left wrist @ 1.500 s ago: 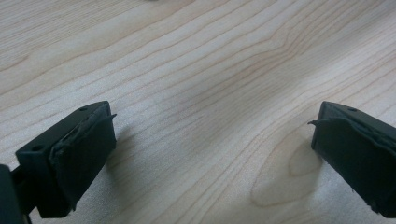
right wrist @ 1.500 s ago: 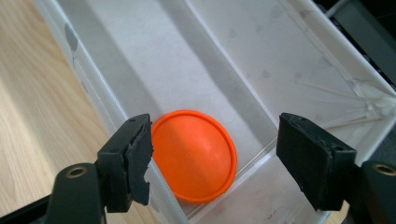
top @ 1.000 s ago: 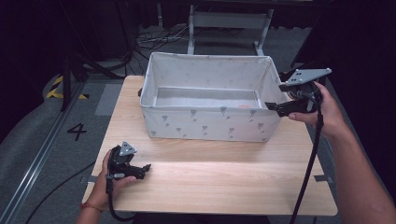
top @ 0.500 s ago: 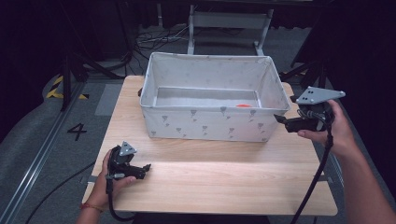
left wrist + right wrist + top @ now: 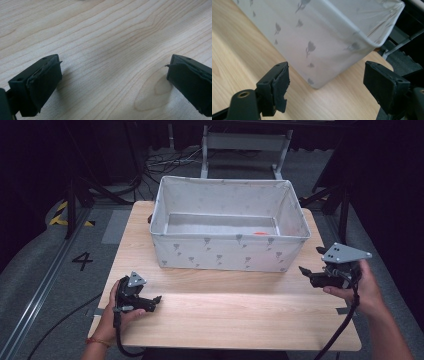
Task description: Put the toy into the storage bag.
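Bin (image 5: 227, 252), white fabric, far-centre on table (image 5: 225, 320), small orange thing (image 5: 260, 233) inside | high: left gripper (image 5: 150, 302) near bin's front-left, right gripper (image 5: 306, 271) beside bin's right corner | left gripper view: jaws spread over bare wood | right gripper view: jaws spread, bin corner between, untouched

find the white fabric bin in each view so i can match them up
High view: the bin sits at the back middle of the table.
Left gripper view: bare wood grain lies between the open jaws, no bin.
Right gripper view: the bin's near corner stands just beyond the open jaws.
Shared landmark: the light wooden tabletop.
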A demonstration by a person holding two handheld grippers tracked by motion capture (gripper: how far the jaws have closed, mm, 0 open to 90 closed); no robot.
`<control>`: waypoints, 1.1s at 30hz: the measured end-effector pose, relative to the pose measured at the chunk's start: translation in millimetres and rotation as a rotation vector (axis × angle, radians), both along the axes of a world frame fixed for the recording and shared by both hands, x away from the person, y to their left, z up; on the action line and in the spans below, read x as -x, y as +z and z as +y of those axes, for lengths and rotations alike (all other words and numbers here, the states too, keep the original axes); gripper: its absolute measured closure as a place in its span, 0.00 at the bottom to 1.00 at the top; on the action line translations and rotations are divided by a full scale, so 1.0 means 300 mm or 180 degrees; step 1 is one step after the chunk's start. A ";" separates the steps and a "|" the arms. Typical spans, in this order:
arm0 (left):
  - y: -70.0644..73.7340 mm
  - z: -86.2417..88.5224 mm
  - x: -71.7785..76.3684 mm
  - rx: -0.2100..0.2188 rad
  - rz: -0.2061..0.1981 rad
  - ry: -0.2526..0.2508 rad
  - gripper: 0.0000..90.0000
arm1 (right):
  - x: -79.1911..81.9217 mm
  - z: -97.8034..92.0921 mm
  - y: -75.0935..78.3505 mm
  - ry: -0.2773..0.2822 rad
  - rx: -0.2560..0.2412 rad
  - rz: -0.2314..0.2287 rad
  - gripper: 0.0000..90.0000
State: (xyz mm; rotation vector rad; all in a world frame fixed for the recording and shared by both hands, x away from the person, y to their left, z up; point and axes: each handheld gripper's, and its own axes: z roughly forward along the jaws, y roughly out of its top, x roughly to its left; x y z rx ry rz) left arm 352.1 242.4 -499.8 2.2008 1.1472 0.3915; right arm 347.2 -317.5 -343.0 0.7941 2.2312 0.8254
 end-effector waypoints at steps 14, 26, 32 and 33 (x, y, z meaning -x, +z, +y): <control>0.000 -0.001 0.002 0.0006 0.0012 0.0008 0.00 | 0.033 -0.005 -0.209 0.0019 0.0105 0.0196 0.23; 0.000 -0.001 0.001 0.0011 0.0007 0.0006 0.00 | 0.038 -0.043 -0.361 0.0010 -0.0068 0.0491 0.22; 0.000 -0.001 0.003 0.0006 0.0018 0.0019 0.00 | 0.051 -0.083 -0.429 -0.0032 -0.0192 0.0641 0.22; 0.000 -0.001 0.003 0.0008 0.0018 0.0021 0.00 | 0.053 -0.090 -0.437 -0.0023 -0.0221 0.0659 0.22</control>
